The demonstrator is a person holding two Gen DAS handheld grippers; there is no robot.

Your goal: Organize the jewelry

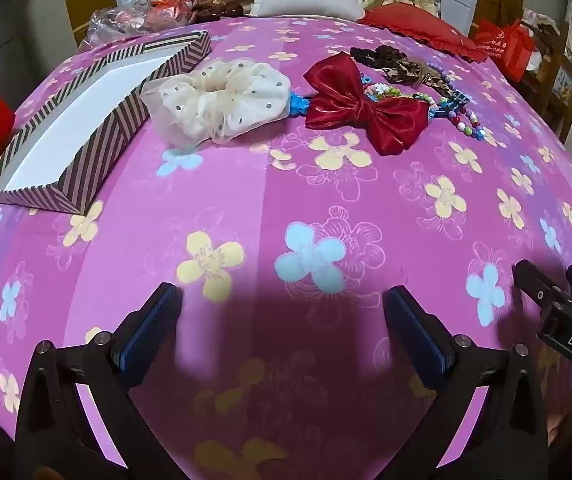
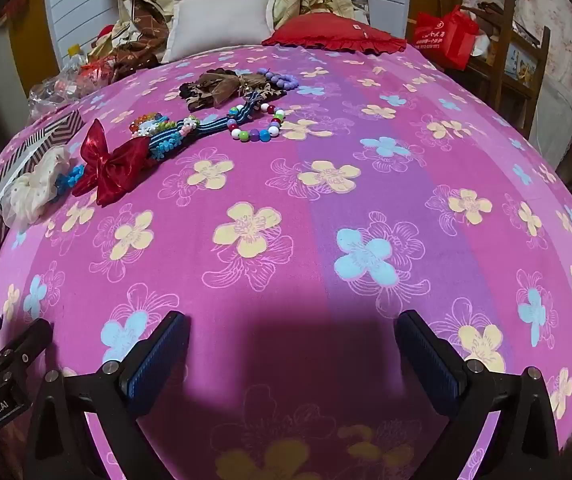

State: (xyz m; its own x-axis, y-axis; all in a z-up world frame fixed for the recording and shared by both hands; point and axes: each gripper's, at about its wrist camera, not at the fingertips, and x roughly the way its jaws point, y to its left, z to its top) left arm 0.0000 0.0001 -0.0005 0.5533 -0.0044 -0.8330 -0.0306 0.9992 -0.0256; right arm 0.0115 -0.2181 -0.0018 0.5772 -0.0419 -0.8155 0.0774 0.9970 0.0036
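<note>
A striped open box [image 1: 85, 128] with a white inside lies at the left on the pink flowered bedspread [image 1: 326, 208]. Beside it lie a cream dotted scrunchie [image 1: 221, 100], a red satin bow [image 1: 362, 104], a brown scrunchie [image 1: 390, 60] and coloured bead bracelets [image 1: 462, 116]. In the right wrist view the bow [image 2: 113, 164], a bead bracelet [image 2: 257, 128], a blue band [image 2: 201, 128], the brown scrunchie [image 2: 221, 88] and the box [image 2: 13, 176] show. My left gripper [image 1: 283, 312] and right gripper [image 2: 292, 336] are both open and empty, near the bed's front.
A white pillow [image 2: 221, 24], a red cushion [image 2: 338, 36] and piled fabric [image 2: 133, 44] lie at the head of the bed. A red bag [image 2: 446, 36] sits on a wooden chair at the right. Plastic wrapping [image 1: 125, 20] lies behind the box.
</note>
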